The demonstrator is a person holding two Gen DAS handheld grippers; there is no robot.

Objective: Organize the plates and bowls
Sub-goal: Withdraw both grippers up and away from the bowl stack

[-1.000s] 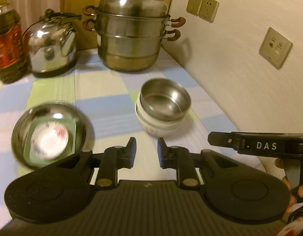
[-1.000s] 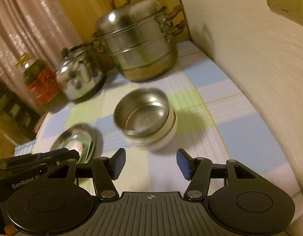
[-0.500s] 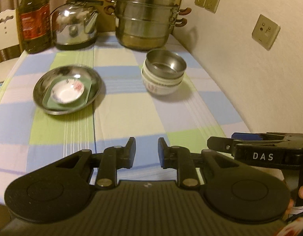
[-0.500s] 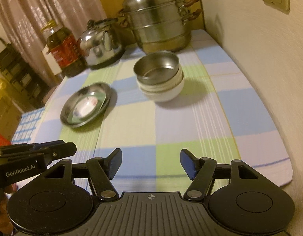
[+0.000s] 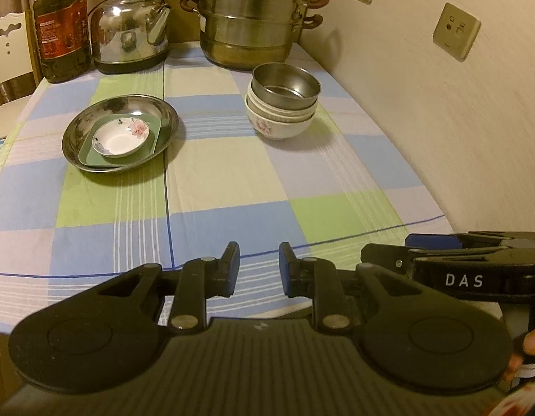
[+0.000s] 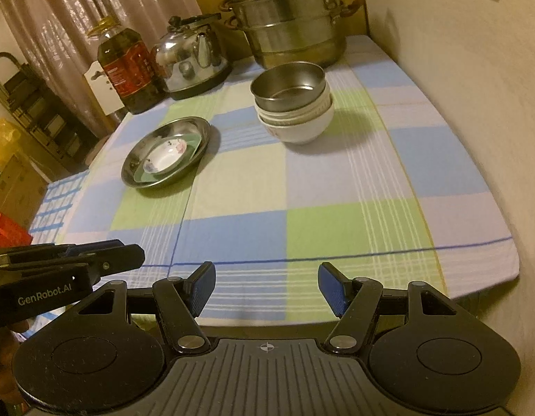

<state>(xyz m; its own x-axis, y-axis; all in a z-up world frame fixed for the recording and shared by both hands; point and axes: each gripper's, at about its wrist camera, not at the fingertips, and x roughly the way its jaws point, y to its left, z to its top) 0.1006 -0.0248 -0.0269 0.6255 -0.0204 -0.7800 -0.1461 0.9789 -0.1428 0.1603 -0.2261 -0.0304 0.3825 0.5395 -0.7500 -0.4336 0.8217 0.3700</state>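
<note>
Two claws tilt down over the tabletop edge, empty: left claw narrowly open, right claw wider; steel bowl nests atop white bowls

The steel bowl hides the insides of the white bowls stacked beneath it.

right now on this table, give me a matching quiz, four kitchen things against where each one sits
Things:
1. small white flowered saucer
2. steel bowl
3. dark oil bottle with red label
4. shiny steel kettle

Places:
A. top of the white bowl stack
B. far left corner of the table
C. on a green plate inside the wide steel dish
D. between bottle and steamer pot

Pairs: 1-C, 2-A, 3-B, 4-D
</note>
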